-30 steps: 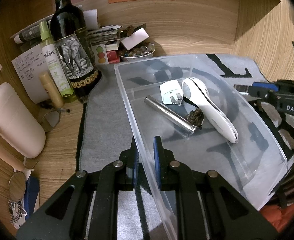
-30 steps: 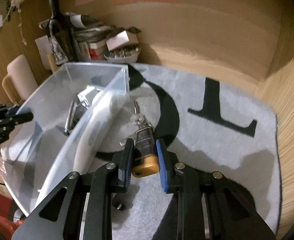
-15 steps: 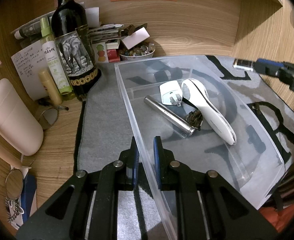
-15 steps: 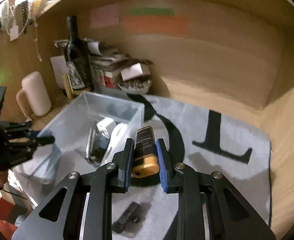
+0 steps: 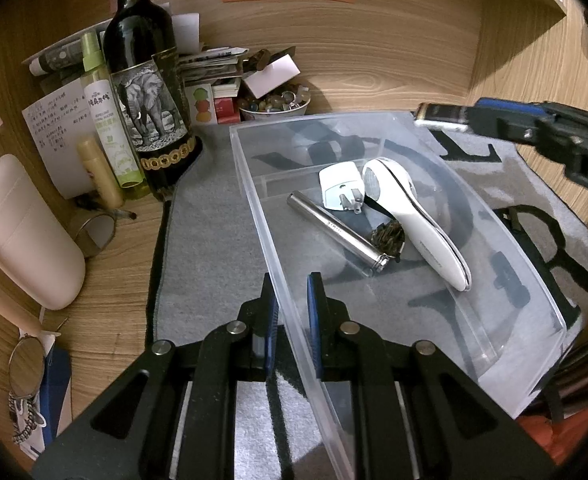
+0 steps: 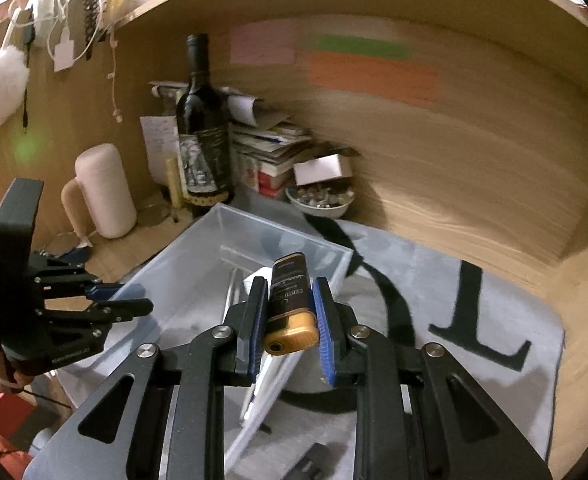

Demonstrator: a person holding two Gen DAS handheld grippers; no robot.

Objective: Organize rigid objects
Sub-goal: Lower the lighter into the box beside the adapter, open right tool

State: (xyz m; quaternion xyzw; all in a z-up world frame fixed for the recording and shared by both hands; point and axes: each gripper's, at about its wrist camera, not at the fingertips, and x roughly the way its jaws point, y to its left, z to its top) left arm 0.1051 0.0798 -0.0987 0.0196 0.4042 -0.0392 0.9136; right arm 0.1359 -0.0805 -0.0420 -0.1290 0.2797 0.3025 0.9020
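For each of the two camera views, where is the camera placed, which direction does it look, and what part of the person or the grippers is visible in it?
Left wrist view: on the left gripper, looking steeply down; shut on the clear bin wall; right gripper enters at the right.
Right wrist view: on the right gripper, looking down toward the corner; shut on a black and gold lighter; left gripper shows at the left.
Shared: bin, wine bottle, grey mat, lighter.

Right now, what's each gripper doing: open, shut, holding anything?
Left gripper: shut on the wall of the clear plastic bin.
Right gripper: shut on the black-and-gold tube, above the bin.
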